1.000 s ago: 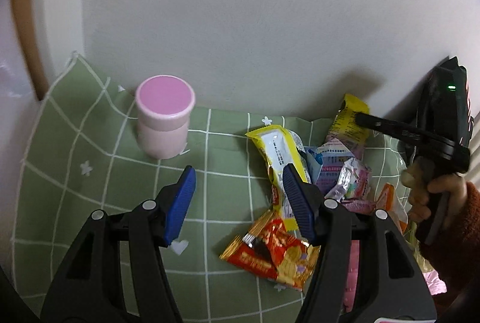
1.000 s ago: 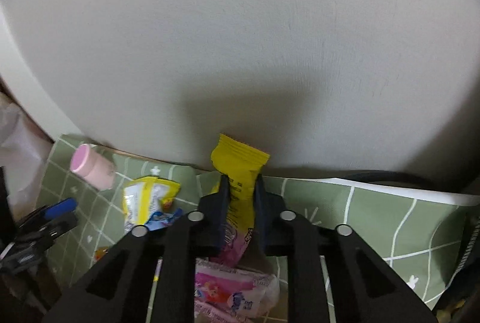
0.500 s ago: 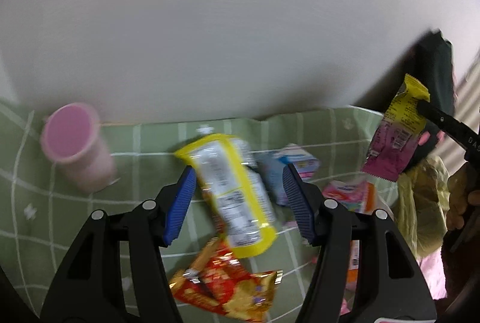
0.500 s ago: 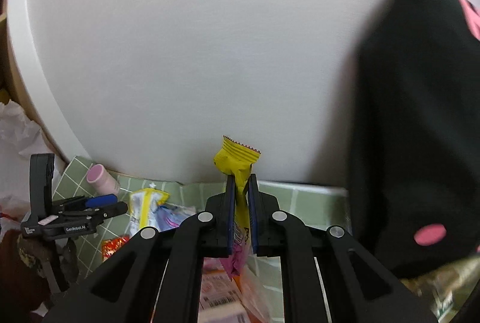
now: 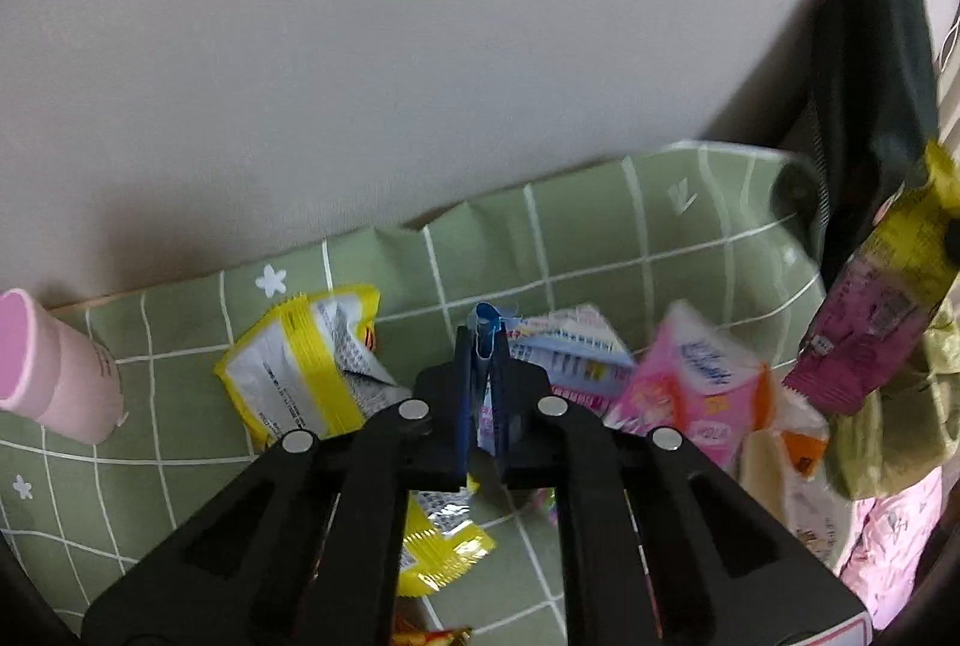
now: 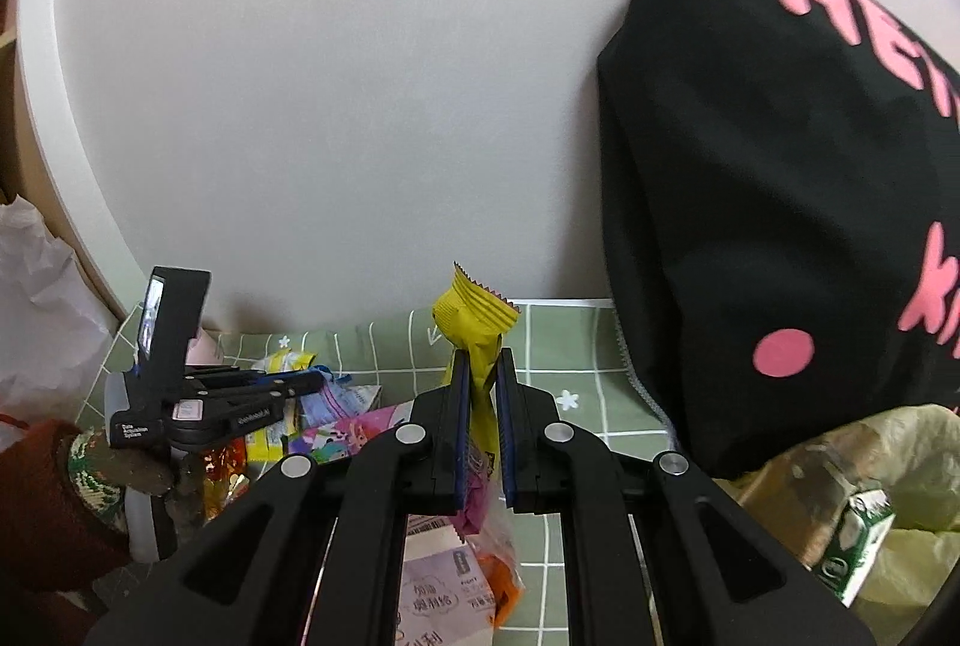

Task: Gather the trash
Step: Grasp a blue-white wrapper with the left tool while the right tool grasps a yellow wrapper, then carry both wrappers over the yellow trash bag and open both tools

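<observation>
My left gripper (image 5: 483,346) is shut on a light blue snack wrapper (image 5: 567,355) over the green checked cloth (image 5: 600,226); it also shows from the right wrist view (image 6: 312,382). My right gripper (image 6: 480,364) is shut on a yellow and purple wrapper (image 6: 474,322) and holds it above the cloth; that wrapper hangs at the right edge of the left view (image 5: 882,298). A yellow and white wrapper (image 5: 306,358), a pink packet (image 5: 696,388) and other wrappers lie on the cloth. A translucent yellowish trash bag (image 6: 870,478) sits low at the right.
A pink cup (image 5: 48,370) stands upside down at the left of the cloth. A black bag with pink letters (image 6: 780,166) hangs against the white wall at the right. A milk carton (image 6: 852,538) lies in the trash bag.
My left gripper has swung right and shut on the blue wrapper. My right gripper has carried the yellow wrapper up and to the right, toward the black bag and trash bag.
</observation>
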`<state>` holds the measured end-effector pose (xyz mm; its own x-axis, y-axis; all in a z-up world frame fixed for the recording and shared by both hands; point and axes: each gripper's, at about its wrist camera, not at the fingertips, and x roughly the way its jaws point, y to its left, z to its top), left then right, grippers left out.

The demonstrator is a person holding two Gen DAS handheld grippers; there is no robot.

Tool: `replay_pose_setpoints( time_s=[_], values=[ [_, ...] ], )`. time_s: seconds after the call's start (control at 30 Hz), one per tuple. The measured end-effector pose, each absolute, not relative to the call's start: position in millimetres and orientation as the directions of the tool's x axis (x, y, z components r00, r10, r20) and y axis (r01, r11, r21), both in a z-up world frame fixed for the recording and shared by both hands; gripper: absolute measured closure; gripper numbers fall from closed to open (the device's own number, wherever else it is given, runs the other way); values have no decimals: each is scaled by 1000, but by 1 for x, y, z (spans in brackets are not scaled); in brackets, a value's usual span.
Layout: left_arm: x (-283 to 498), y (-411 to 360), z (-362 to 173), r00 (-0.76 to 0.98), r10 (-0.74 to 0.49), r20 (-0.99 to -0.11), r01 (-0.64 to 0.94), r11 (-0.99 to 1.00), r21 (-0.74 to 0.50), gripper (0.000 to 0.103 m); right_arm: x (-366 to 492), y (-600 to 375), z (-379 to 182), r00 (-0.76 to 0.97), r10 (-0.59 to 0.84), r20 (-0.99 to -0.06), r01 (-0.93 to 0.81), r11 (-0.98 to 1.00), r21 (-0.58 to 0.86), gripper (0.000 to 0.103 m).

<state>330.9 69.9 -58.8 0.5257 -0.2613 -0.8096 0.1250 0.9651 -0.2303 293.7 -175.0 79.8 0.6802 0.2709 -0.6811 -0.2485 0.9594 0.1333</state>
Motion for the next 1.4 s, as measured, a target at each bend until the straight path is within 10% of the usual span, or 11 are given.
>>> replay_pose_setpoints(
  time_s=[0.77, 1.4],
  values=[
    [250, -4, 98, 710, -464, -530, 396, 885, -244, 100, 209, -248, 140, 839, 149, -523, -133, 989, 69, 94],
    [251, -200, 106, 519, -659, -544, 663, 712, -230, 100, 150, -408, 162, 881, -102, -461, 159, 984, 85, 94]
  ],
)
